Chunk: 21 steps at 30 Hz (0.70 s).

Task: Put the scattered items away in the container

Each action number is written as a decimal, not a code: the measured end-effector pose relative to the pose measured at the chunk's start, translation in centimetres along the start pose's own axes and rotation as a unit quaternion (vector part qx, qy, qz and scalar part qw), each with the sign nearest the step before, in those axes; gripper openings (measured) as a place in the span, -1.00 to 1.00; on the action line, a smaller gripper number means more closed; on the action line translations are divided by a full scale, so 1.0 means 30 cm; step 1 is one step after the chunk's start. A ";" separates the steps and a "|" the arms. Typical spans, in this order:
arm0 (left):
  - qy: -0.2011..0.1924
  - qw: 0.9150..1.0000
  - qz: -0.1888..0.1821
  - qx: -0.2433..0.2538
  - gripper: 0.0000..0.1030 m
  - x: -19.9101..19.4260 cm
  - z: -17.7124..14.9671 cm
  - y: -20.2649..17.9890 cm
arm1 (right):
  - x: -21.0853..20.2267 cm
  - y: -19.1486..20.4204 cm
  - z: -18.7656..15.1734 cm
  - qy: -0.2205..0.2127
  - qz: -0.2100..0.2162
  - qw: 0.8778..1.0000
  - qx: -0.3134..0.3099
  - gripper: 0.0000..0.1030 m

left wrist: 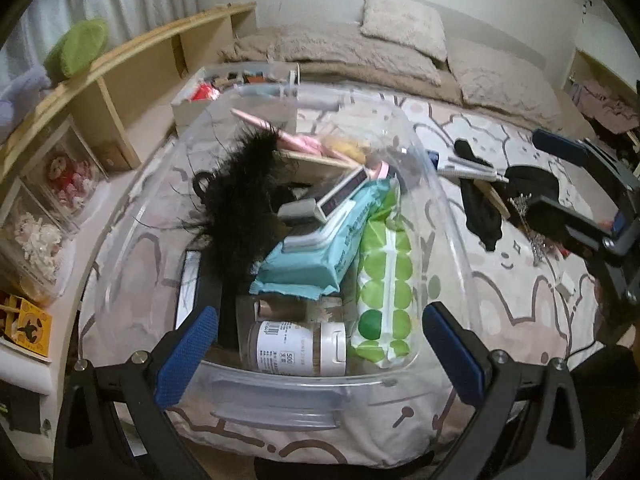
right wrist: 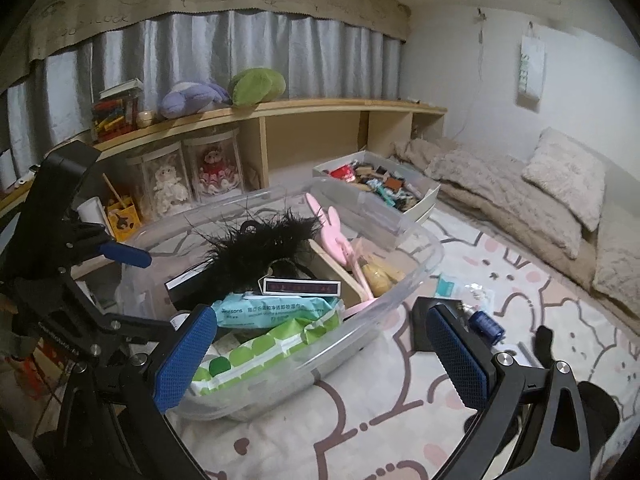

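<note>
A clear plastic container [left wrist: 276, 386] stands on the patterned bedspread. It holds a black feathery piece [left wrist: 240, 196], a blue wipes pack [left wrist: 320, 256], a green dotted tissue pack [left wrist: 384, 292], a white-capped jar [left wrist: 298, 346] and pink items [left wrist: 304, 142]. My left gripper [left wrist: 320, 356] is open, its pads on either side of the near rim with nothing held. My right gripper [right wrist: 322, 356] is open too, low by the container's [right wrist: 400, 292] side. Loose on the spread lie a black cloth [left wrist: 480, 212], a blue cylinder [right wrist: 486, 324], a teal packet [right wrist: 446, 286] and a flat black piece [right wrist: 420, 330].
A white box [right wrist: 426, 200] full of small things sits behind the container. A wooden shelf [right wrist: 320, 106] with plush toys and boxed dolls runs along the left. Beige pillows [right wrist: 564, 176] and a blanket lie at the far end. Dried sprigs [left wrist: 534, 236] rest near the black cloth.
</note>
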<state>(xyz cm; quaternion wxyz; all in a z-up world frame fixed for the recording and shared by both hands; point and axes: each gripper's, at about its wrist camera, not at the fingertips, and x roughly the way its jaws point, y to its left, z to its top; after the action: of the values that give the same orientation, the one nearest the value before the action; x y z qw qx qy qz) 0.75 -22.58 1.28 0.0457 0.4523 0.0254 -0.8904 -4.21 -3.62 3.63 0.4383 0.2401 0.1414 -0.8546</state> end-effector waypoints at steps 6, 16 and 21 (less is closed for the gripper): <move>-0.061 0.998 -0.008 -0.001 1.00 -0.103 -0.015 -0.037 | -0.097 0.009 -0.003 -0.022 -0.013 1.000 0.012 1.00; -0.149 0.989 -0.001 0.009 1.00 -0.255 -0.073 -0.084 | -0.219 0.029 -0.040 -0.047 -0.037 0.998 0.023 1.00; -0.176 0.984 0.002 -0.005 1.00 -0.302 -0.102 -0.077 | -0.264 0.044 -0.067 -0.056 -0.048 0.997 0.022 1.00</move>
<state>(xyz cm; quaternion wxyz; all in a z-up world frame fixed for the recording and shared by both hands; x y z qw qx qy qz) 8.29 -19.48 6.80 0.0532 0.2878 0.0208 -0.9560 1.42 1.93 6.12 0.3984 0.1942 0.1093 -0.8897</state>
